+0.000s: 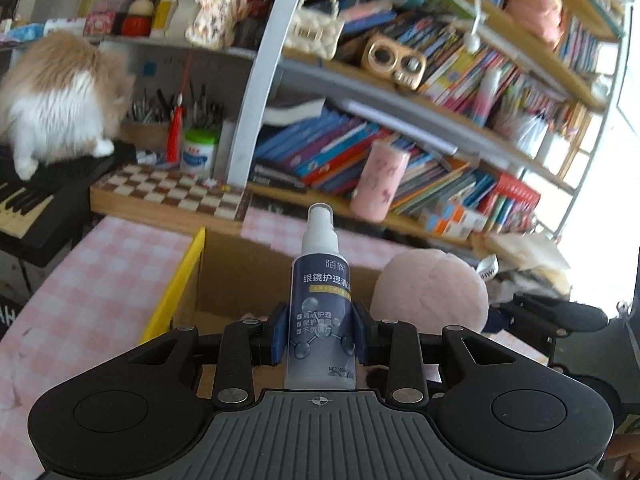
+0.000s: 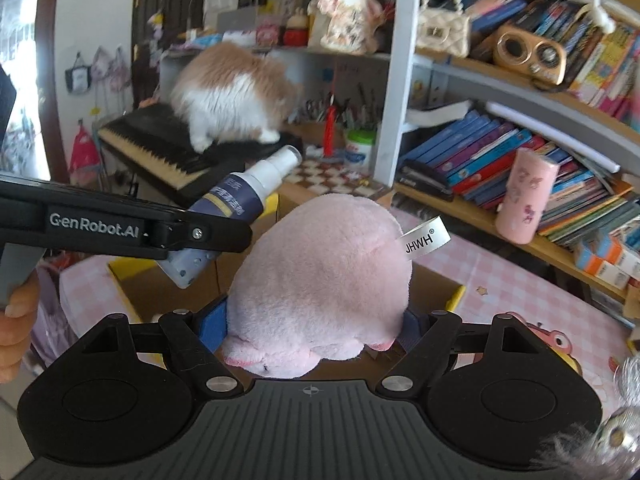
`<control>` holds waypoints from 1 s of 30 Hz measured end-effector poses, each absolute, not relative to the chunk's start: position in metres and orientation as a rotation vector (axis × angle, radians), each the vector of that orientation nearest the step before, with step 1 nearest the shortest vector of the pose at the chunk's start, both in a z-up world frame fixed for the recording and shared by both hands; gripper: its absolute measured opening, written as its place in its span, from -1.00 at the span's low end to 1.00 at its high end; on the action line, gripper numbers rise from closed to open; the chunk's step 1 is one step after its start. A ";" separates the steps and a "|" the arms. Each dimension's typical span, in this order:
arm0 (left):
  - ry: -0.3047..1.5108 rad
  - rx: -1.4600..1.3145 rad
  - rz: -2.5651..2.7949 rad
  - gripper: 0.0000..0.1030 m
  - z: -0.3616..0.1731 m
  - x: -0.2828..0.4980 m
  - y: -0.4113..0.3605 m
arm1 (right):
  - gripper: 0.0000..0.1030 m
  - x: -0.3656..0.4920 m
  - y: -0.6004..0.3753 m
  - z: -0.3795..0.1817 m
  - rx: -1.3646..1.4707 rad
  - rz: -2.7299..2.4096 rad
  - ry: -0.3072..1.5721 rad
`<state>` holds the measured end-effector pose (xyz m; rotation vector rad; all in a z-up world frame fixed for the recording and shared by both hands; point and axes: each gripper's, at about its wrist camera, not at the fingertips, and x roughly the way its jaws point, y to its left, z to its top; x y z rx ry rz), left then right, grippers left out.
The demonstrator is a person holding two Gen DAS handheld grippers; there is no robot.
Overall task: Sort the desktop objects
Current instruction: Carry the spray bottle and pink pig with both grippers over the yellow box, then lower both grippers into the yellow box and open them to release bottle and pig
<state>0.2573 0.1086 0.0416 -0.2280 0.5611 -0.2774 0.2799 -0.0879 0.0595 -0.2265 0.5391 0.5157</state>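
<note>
The left tool (image 1: 320, 332) holds a spray bottle (image 1: 322, 300) upright between its blue pads, which press on both sides of the dark label. The bottle has a white nozzle at the top and a pale lower part. In the right wrist view the same bottle (image 2: 236, 216) appears tilted, with its nozzle pointing up and to the right, clamped in the left tool (image 2: 200, 236), and a hand (image 2: 18, 320) shows at the left edge.

The right tool (image 2: 316, 328) holds a pink plush toy (image 2: 324, 276) between its jaws, which stand wide around the soft body. A white tag with the letters JHWH sticks out from the toy on the right side.

Both things are above an open cardboard box (image 1: 240, 276) with a yellow flap. The box stands on the counter (image 1: 88, 280), which has a pink checked cloth. In the left wrist view the toy (image 1: 430, 284) is just to the right of the bottle.

Behind the box there is a chessboard (image 1: 168, 192), and a fluffy cat (image 1: 60, 104) stands on a keyboard (image 1: 28, 200). A pink cup (image 1: 380, 180) leans on the bookshelf (image 1: 420, 208) edge.
</note>
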 end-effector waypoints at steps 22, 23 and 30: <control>0.811 -0.152 -0.199 -0.37 -0.012 0.298 0.094 | 0.59 0.346 -0.069 0.000 -0.559 0.734 0.769; 0.808 -0.159 -0.196 -0.37 -0.012 0.298 0.094 | 0.58 0.347 -0.068 -0.001 -0.572 0.754 0.772; 0.784 -0.165 -0.142 0.17 -0.007 0.299 0.097 | 0.69 0.353 -0.070 -0.001 -0.549 0.779 0.792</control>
